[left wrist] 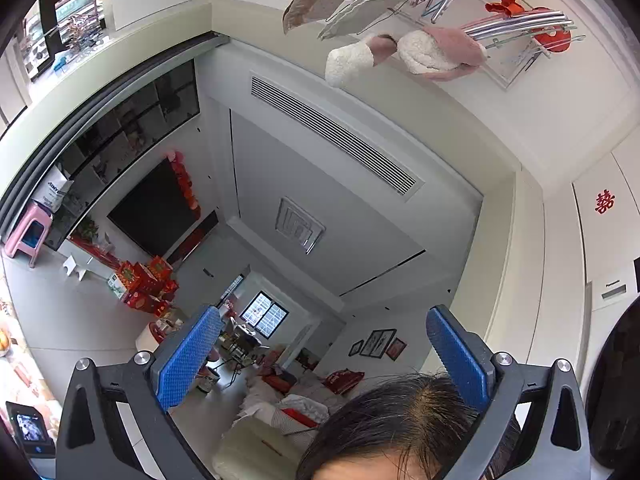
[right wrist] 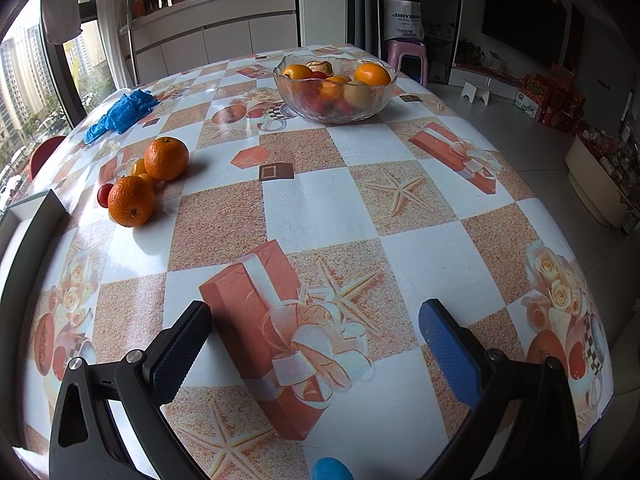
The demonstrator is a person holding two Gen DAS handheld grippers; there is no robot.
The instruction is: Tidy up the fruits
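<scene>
Your right tongs (right wrist: 316, 344) hang over the near part of the desk (right wrist: 320, 200) with the jaws spread wide and nothing between the dimpled blue rubber pads (right wrist: 448, 344). The desk wears a glossy checked oilcloth printed with starfish, gift boxes and roses. At its far end stands a rippled clear glass bowl (right wrist: 335, 110) piled with fruit: smooth oranges on top, redder and paler round pieces under them. Well apart from it, toward the left edge, lies a loose cluster: a pebbly-skinned near orange (right wrist: 131, 201), a far orange (right wrist: 166, 158) just behind it, two small yellow fruits (right wrist: 141, 171) wedged between them, and a small glossy red fruit (right wrist: 105, 195) touching the near orange's left side. A crumpled blue glove (right wrist: 120, 114) lies beyond them.

Your left tongs (left wrist: 320, 360) point up at the ceiling, jaws likewise wide apart and holding nothing, with slatted air vent (left wrist: 336, 136) and dark hair (left wrist: 400, 412) in view.
</scene>
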